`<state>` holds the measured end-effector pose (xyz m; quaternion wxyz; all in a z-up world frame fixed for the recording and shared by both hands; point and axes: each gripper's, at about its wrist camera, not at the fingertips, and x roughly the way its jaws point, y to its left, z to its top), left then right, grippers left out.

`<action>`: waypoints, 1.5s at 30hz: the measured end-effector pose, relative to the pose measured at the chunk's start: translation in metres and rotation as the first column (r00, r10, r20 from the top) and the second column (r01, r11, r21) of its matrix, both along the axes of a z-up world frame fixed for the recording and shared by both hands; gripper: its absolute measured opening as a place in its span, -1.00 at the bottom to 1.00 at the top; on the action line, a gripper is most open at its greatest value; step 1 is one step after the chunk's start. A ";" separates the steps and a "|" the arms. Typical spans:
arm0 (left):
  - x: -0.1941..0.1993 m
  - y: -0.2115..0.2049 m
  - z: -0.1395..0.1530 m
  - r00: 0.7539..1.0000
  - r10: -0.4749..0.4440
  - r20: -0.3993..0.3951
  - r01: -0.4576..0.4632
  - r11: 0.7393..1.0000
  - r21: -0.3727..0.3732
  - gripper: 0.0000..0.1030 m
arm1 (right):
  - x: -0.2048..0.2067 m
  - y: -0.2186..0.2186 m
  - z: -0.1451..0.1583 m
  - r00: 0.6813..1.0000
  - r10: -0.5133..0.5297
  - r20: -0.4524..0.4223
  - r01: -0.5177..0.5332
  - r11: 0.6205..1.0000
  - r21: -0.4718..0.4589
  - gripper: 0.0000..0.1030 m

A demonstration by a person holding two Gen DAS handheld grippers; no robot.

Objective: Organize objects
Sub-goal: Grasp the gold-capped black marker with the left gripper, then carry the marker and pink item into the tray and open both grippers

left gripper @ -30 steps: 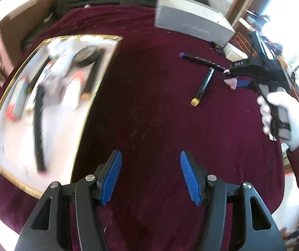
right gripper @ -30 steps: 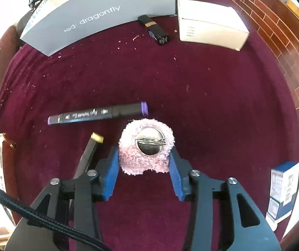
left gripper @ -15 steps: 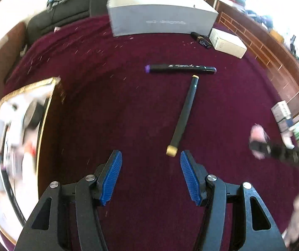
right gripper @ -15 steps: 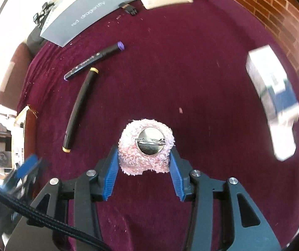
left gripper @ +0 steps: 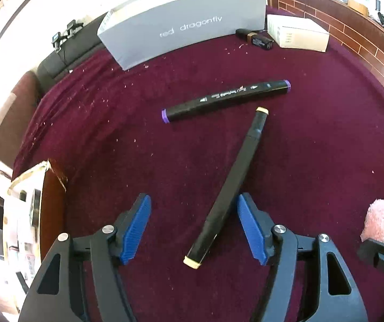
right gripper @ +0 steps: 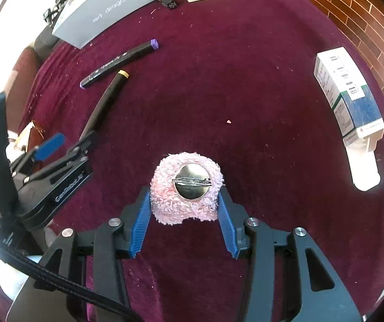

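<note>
item: left gripper [left gripper: 193, 230], blue pads apart, jaws just widened, straddling the near end of a black marker with cream end caps [left gripper: 229, 189] lying on the maroon velvet cloth [left gripper: 312, 139]; pads clear of it. item: right gripper [right gripper: 183, 214], clamped on a fluffy pink brooch with round metal pin back [right gripper: 187, 187]. black marker with purple caps [left gripper: 225, 100] lies beyond.

A maroon cloth [left gripper: 312, 147] covers the table beside a brick wall [left gripper: 353, 37], brightly lit.

We see both views sharp and daylit; glare whitens the upper left corners, the fisheye bends the grey box [left gripper: 183, 21] at the rim, and shadows stay soft.
</note>
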<state>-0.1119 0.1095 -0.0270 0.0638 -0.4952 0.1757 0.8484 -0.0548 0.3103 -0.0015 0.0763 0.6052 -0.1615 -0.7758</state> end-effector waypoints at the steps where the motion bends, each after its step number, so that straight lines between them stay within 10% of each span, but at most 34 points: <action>1: -0.001 0.000 -0.001 1.000 -0.005 -0.001 0.005 1.000 0.007 0.20 | 0.000 -0.001 0.000 1.000 0.005 0.002 -0.005 1.000 0.006 -0.13; 6: -0.011 -0.020 -0.004 0.997 0.044 0.070 -0.055 0.985 0.161 0.18 | 0.003 -0.001 0.000 1.000 0.003 -0.019 -0.003 1.000 0.011 -0.13; 10: -0.011 -0.013 -0.002 0.995 -0.010 0.103 -0.014 0.974 0.225 -0.67 | 0.003 -0.003 0.000 1.000 0.010 -0.026 -0.009 0.999 0.033 -0.12; 13: -0.008 0.002 -0.001 0.995 -0.045 0.085 0.029 0.983 0.182 -0.78 | 0.004 -0.004 0.000 1.000 0.003 -0.028 -0.002 0.999 0.041 -0.12; 21: -0.016 0.019 -0.003 0.998 -0.050 0.036 0.044 0.987 0.157 -0.59 | -0.004 -0.004 0.001 1.000 -0.007 -0.004 0.007 0.999 0.036 -0.10; 45: 0.049 -0.080 0.075 0.997 0.068 0.043 -0.080 0.887 0.455 -0.78 | -0.003 -0.003 0.047 0.998 -0.027 -0.050 0.023 0.997 -0.080 -0.20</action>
